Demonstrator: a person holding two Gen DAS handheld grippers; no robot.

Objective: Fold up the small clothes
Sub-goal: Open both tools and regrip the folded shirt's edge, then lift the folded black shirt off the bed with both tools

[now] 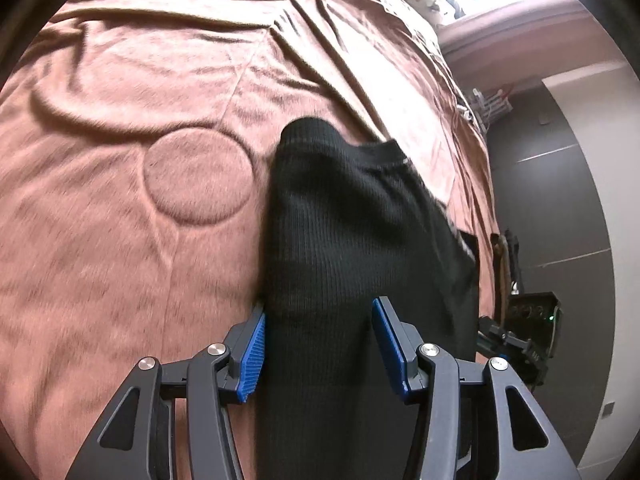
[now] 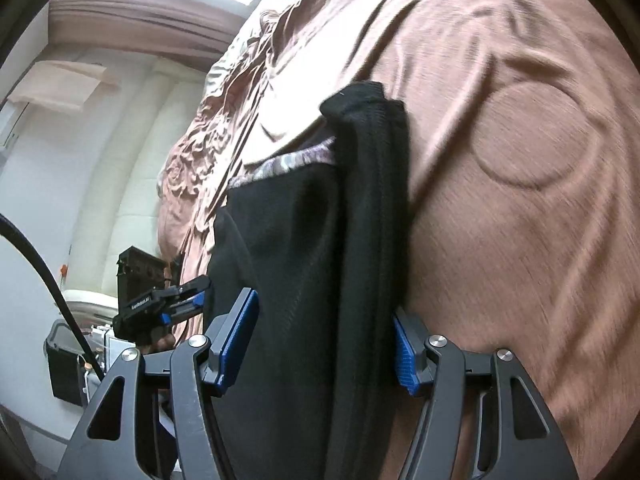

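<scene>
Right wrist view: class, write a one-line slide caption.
Right tongs straddle a black ribbed garment above a brown bedspread; left tongs alongside.

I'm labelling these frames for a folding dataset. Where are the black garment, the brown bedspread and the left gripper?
black garment (image 1: 340,220), left wrist view, ribbed middle.
brown bedspread (image 1: 120,80), left wrist view, bare wrinkled area.
left gripper (image 1: 318,344), left wrist view, midway between its fingertips.

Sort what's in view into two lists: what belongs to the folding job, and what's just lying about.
Part of the job:
black garment
left gripper
right gripper
brown bedspread, the surface beneath

Just lying about:
black box on the floor
black cable
white rack beyond the bed
</scene>
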